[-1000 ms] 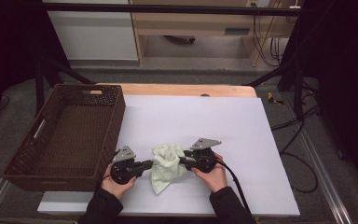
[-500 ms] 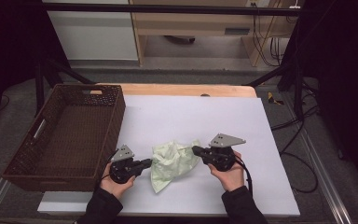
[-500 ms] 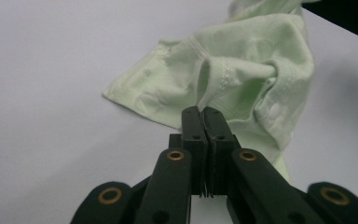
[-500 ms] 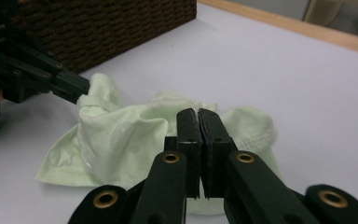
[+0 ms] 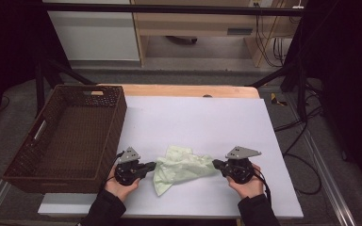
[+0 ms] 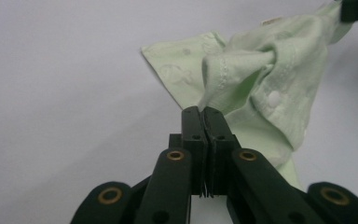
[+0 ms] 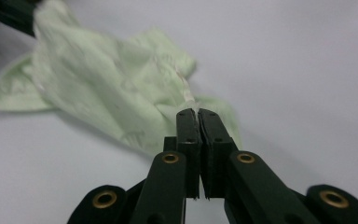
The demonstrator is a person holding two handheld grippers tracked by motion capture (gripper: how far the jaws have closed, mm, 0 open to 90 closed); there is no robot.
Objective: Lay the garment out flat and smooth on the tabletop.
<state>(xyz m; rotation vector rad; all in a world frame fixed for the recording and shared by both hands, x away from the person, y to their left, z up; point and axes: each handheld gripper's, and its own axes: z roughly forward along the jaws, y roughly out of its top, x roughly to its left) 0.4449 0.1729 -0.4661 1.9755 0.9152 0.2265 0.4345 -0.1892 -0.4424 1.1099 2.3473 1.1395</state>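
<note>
A pale green cloth (image 5: pixel 184 165) lies on the white table sheet (image 5: pixel 198 117) near its front edge, stretched between both grippers. My left gripper (image 5: pixel 154 164) pinches its left end; in the left gripper view the jaws (image 6: pixel 204 112) are pressed together on a bunched fold of the cloth (image 6: pixel 261 79). My right gripper (image 5: pixel 214 163) holds the right end, and in the right gripper view its tips (image 7: pixel 197 113) are shut on a hem of the cloth (image 7: pixel 112 93). Part of the cloth hangs down toward the front.
A dark brown wicker basket (image 5: pixel 118 117) with nothing in it stands at the left of the table, close to my left hand. A wooden strip edges the table's far side. Cables trail on the floor to the right.
My right gripper has moved to the right with the cloth's end in it, drawing the crumpled cloth out wider. The left gripper has stayed where it was.
</note>
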